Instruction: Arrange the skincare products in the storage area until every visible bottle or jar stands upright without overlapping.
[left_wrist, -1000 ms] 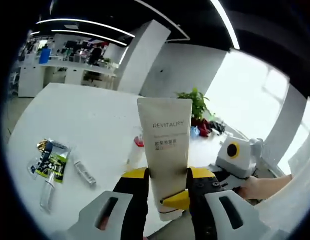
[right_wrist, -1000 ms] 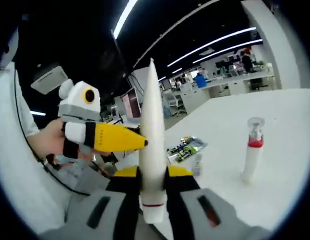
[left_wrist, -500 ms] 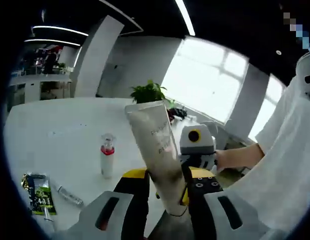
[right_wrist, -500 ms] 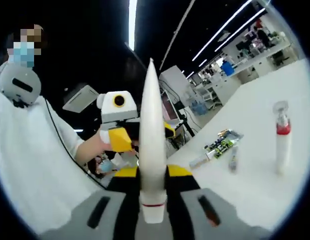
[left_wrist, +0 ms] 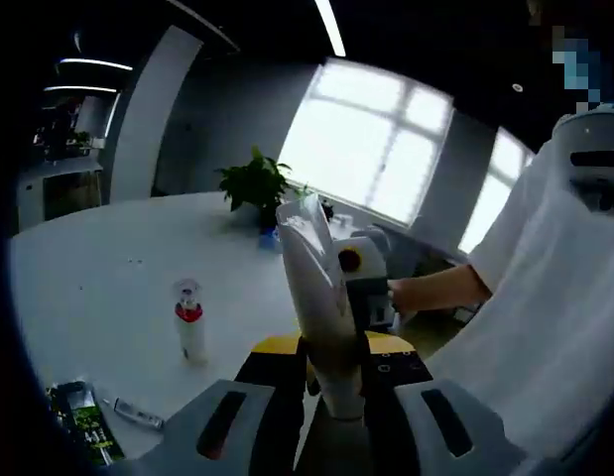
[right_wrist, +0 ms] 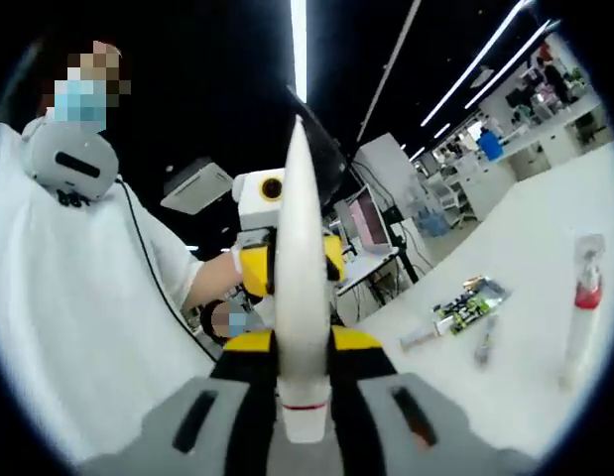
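since the earlier frames both hands have swung the cream plastic tube (left_wrist: 321, 297) edge-on. both the left gripper (left_wrist: 331, 372) and right gripper (right_wrist: 302, 372) pinch its capped end, long axis pointing up. the red-collared pump bottle (left_wrist: 188, 319) stands on the white table (left_wrist: 98, 288), well apart.

You've got a white table (left_wrist: 108, 268) under everything, wide and mostly bare. A pump bottle (left_wrist: 189, 320) with a red collar stands upright on it, well apart from the rest. Down by the near edge a green sachet (left_wrist: 83, 432) lies flat, and just beside it a small clear tube (left_wrist: 136, 416) lies on its side. From the right gripper view you see the same lot: bottle (right_wrist: 583, 307), sachet (right_wrist: 470, 304), tube (right_wrist: 483, 343).
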Available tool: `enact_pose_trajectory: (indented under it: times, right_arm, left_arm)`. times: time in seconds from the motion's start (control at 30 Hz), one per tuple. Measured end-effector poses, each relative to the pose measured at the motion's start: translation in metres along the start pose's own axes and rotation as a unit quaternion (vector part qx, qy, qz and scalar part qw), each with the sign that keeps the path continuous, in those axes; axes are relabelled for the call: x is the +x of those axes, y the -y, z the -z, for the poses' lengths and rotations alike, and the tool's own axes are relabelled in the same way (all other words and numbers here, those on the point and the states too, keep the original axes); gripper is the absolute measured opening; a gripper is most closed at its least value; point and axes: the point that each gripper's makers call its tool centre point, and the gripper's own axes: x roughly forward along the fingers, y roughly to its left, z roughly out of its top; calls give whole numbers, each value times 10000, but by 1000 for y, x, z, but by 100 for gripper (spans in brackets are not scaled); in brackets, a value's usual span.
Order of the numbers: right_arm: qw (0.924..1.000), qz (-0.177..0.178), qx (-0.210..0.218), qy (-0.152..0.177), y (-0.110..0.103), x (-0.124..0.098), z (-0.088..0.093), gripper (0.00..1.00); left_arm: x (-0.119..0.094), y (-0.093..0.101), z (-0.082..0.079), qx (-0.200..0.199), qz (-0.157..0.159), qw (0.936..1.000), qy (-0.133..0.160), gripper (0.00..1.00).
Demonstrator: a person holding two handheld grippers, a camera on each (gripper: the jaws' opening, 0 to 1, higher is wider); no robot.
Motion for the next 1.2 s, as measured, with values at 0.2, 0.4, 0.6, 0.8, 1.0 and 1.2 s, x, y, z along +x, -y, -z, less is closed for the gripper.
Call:
enact_pose_trajectory:
  times: [0.2,0.4,0.6,0.8,1.0,1.2]
  right_arm:
    - [9998,-32,-160,-75,3,0,3,19]
    - [9988,223,-378,-234,18,2,9,20]
    - [9945,448,-675,-658,32,2,24,21]
    - [9868,806,-956,-1033,54,-3,41,21]
    - [9785,998,-1154,-1388,74,-3,62,22]
    - [9682,1216,-1233,-1805,95,-2,88,22]
  left_arm:
    - [4,0,2,199,52,9994,-274,17]
    - [7,-12,11,443,-118,9966,-683,16]
    - [13,-21,28,699,-113,9919,-1051,15]
    - [18,-38,45,587,-205,9919,-1108,15]
    - [24,-53,67,820,-385,9863,-1381,15]
    - [32,-69,93,1081,-526,9786,-1668,16]
